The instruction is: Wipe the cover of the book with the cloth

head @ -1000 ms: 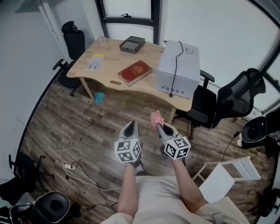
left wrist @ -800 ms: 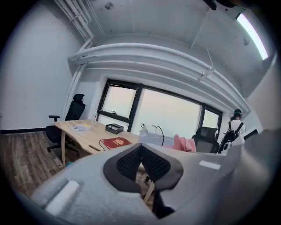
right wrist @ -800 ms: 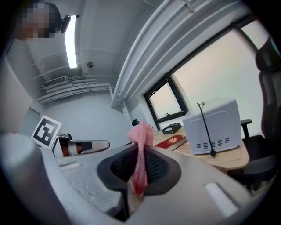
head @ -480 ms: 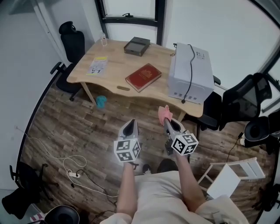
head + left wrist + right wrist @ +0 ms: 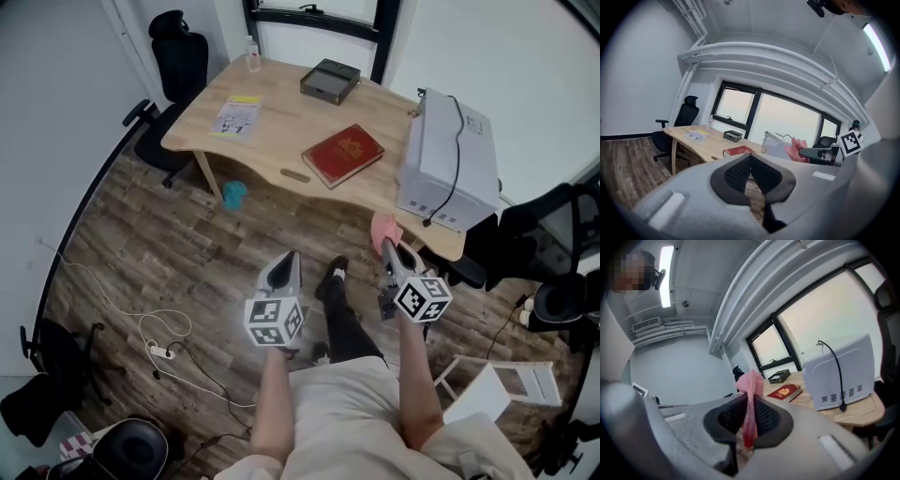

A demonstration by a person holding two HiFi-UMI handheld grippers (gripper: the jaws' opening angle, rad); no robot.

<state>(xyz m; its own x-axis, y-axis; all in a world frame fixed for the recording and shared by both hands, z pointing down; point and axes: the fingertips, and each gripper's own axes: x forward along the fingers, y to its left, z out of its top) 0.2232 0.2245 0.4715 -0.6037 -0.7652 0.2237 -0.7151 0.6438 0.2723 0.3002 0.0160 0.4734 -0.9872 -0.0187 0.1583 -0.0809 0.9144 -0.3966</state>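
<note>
A dark red book (image 5: 343,155) with a gold emblem lies flat on the wooden desk (image 5: 272,131), also in the left gripper view (image 5: 738,150) and the right gripper view (image 5: 784,392). My right gripper (image 5: 386,247) is shut on a pink cloth (image 5: 385,228) that sticks up between its jaws (image 5: 751,401); it hovers over the floor short of the desk's front edge. My left gripper (image 5: 285,265) hangs over the floor further back, shut with nothing in it (image 5: 750,169).
On the desk stand a grey machine (image 5: 448,159) with a black cable, a dark box (image 5: 330,81), a leaflet (image 5: 234,114) and a small bottle (image 5: 252,54). Black office chairs (image 5: 178,56) flank the desk. A teal object (image 5: 233,195) and cables (image 5: 159,337) lie on the floor.
The person has walked closer to the desk, one foot now stepping forward. Both grippers moved nearer the desk, the right one still holding the cloth.
</note>
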